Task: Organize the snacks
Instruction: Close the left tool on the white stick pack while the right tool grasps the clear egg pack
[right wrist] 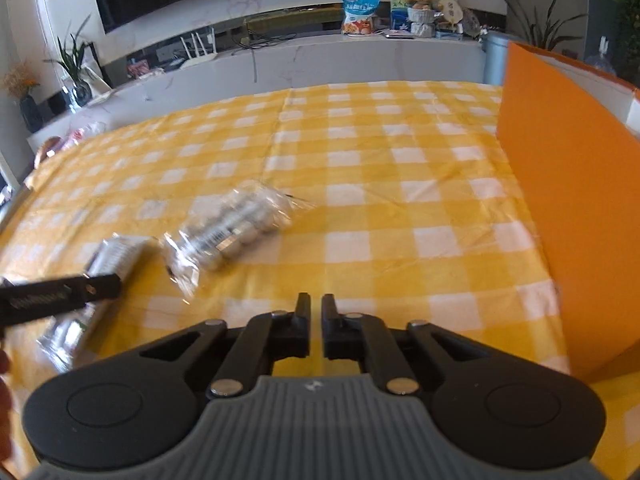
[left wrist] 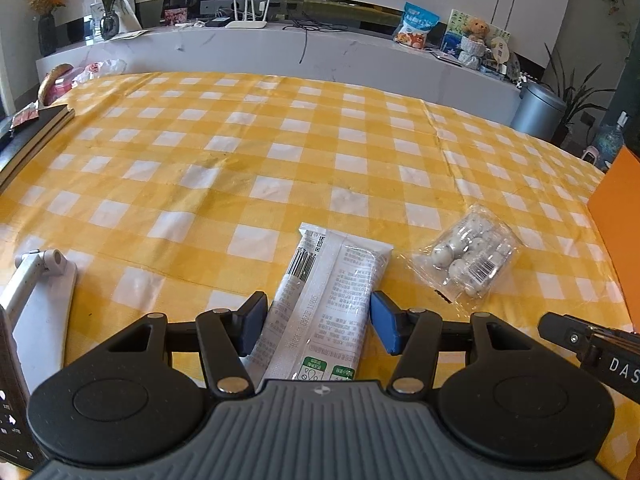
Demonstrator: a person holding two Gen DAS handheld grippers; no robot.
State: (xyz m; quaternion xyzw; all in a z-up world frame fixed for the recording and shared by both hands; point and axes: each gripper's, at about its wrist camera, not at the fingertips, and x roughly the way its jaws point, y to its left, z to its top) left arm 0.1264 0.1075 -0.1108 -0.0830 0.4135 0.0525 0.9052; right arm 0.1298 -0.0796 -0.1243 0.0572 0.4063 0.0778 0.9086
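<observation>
The left gripper (left wrist: pixel 318 322) straddles a white snack packet (left wrist: pixel 332 304) on the counter (left wrist: pixel 240 152), blue pads either side, seemingly poised to clamp. The right gripper (right wrist: pixel 316 326), nearly together and empty, hovers near the orange box (right wrist: pixel 560 200), probably where the snacks belong; a clear bag of round sweets (left wrist: pixel 468 254) lies between.

Before you, the bench cloth (left wrist: pixel 280 152) is yellow-and-white check. The long snack packet (left wrist: pixel 324 304) is white with grey print and green labels. The clear bag (left wrist: pixel 468 256) holds white speckled balls. The box (right wrist: pixel 560 184) is plain orange.
</observation>
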